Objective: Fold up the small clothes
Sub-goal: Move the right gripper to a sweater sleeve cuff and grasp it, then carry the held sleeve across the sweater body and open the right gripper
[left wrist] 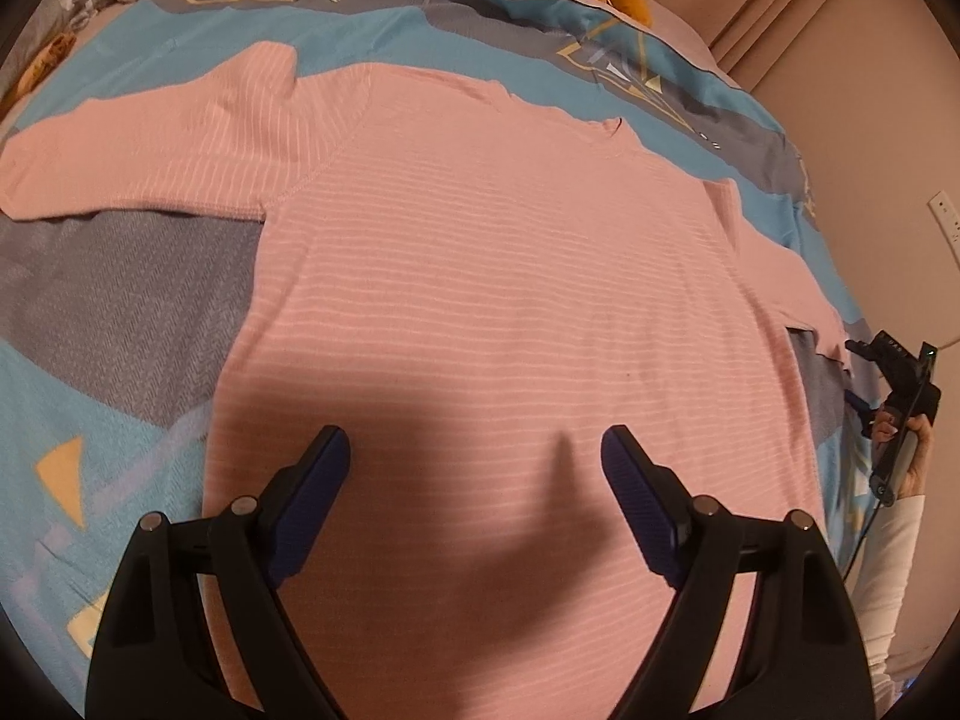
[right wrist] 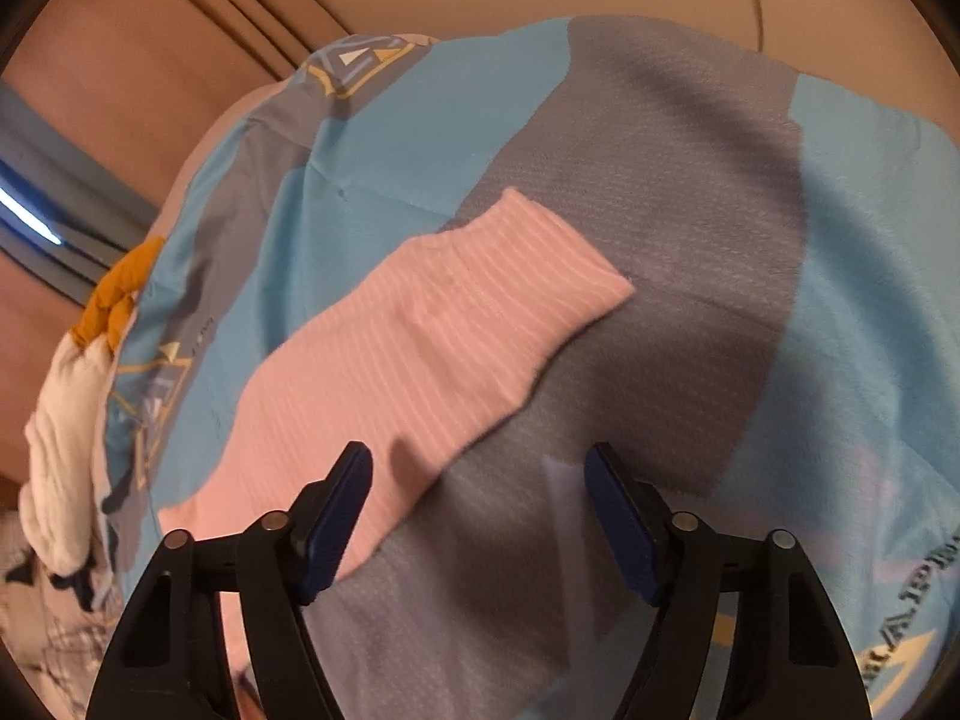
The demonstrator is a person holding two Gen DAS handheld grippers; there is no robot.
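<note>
Black gripper arms with blue fingertip pads fill the bottom of both views. Seen from the left wrist camera, the left gripper hovers with jaws spread wide and holding nothing, above the lower body of a pink striped long-sleeved shirt. That shirt lies flat, sleeves spread, on a blue and grey patterned bedspread. Over on the right wrist camera, the right gripper is likewise wide and holding nothing, poised above one sleeve and the bedspread beside it. Its left pad overlaps the sleeve's edge.
</note>
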